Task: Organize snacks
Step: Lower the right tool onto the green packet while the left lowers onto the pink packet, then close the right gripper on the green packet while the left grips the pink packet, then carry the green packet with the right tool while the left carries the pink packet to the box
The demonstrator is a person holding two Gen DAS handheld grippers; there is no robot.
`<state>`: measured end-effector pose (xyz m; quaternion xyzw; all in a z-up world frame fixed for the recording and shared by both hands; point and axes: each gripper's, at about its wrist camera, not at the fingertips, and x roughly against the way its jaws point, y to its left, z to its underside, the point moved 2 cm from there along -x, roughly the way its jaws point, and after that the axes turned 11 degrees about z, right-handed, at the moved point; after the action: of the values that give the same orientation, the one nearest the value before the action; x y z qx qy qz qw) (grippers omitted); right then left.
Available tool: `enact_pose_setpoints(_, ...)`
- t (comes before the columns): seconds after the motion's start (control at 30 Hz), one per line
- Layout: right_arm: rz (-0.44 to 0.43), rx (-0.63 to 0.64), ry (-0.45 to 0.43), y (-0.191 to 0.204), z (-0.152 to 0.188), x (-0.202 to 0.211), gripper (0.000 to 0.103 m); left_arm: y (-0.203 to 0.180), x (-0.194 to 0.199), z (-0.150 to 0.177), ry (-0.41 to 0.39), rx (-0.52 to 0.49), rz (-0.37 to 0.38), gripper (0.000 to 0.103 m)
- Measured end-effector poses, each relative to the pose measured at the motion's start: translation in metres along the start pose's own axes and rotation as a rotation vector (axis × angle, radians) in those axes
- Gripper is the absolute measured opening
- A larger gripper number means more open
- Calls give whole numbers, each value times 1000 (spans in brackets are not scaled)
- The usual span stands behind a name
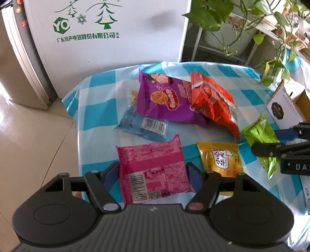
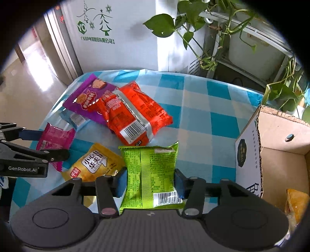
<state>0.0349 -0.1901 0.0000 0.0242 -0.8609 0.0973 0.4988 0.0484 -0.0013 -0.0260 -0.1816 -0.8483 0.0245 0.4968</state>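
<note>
So both tongs are gripping something right now. The left tongs [image 1: 154, 172] are pinching the pink snack pack [image 1: 153, 172] from both sides, blue pads pressing into its edges, barcode side facing up. The right tongs [image 2: 150, 183] are doing the same with the green snack pack [image 2: 151, 174], squeezing it between the pads with the printed back and barcode showing.

Everything's sitting on a worktop [image 2: 193, 108] wearing a blue and white checkered cover. Near the far left part of it, the purple snack bag [image 1: 164, 97] is lying over a light blue packet [image 1: 143, 126], and the red-orange bag [image 1: 213, 104] is leaning across the purple one's right end. The yellow pouch [image 1: 220, 159] is lying flat between the pink and green packs, just beside both.

Over on the right, a cardboard box [image 2: 281, 135] is standing open at the worktop's edge, with something yellowish-orange [image 2: 296, 205] lying inside it, can't tell what exactly. Leafy green vines [image 2: 193, 11] are hanging down behind the worktop.
</note>
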Motion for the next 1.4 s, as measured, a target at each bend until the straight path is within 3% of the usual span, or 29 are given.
enact_pose_setpoints(0.4,-8,12,-13,5,-1,4,56,-4,9,-5,-36,5,13,72)
enact_pose_setpoints(0.83,-11,-49,-109,-6,-20,36,56,-29,28,-27,-159,-37,5,72)
enact_pose_setpoints(1.4,87,-189,-223,-47,-21,88,56,-67,38,-43,-216,-55,64,72)
